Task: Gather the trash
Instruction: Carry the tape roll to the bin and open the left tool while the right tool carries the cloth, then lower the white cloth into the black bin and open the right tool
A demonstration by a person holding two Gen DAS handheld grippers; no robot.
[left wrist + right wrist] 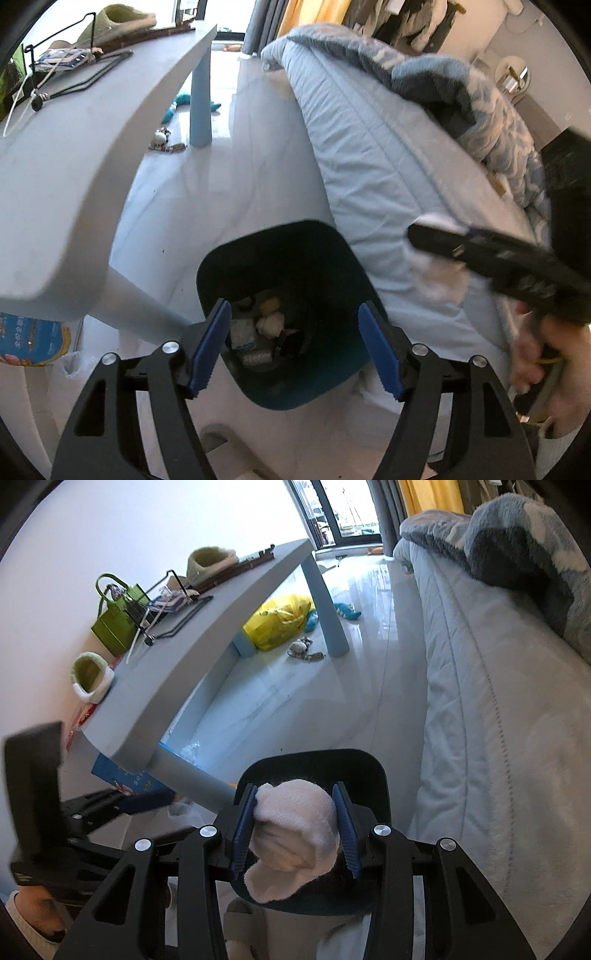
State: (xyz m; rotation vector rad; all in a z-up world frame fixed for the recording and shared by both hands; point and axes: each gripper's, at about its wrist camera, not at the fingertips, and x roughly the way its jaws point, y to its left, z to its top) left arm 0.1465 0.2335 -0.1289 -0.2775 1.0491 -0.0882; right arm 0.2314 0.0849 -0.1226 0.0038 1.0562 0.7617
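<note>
Table (207, 635): on the left in both views, well apart from the trash; it carries a green box (114, 627), two fuzzy slippers and a wire rack. None of that looks like part of this step.

Left gripper (295, 347): released, its jaws standing wide with nothing between them. It hangs directly over the bin's mouth, blue pads (208, 347) to either side of the opening.

Bin (236, 254): dark, squarish, open-topped, standing on the pale floor between a table leg and the bed.

Bin contents: several pale crumpled wads, a small printed packet and something dark at the bottom. It looks partly filled, with room to spare.

Wad (295, 830): a white, soft, knitted-looking bundle, possibly a sock or a tissue ball; I cannot tell which.

Right gripper (295, 830): clenched on the wad across its middle, above the bin's mouth. From the left wrist view it shows at the right, blurred, with white material at its tip.

Handling: likely very light, limp and compressible, not fragile or slippery. A pinch across the bulk suits it, though a loose tail hangs below the pads and could snag the rim.

Bed (498, 738): on the right, just beside the bin, with a blue quilted cover and a rumpled blanket on top.
</note>
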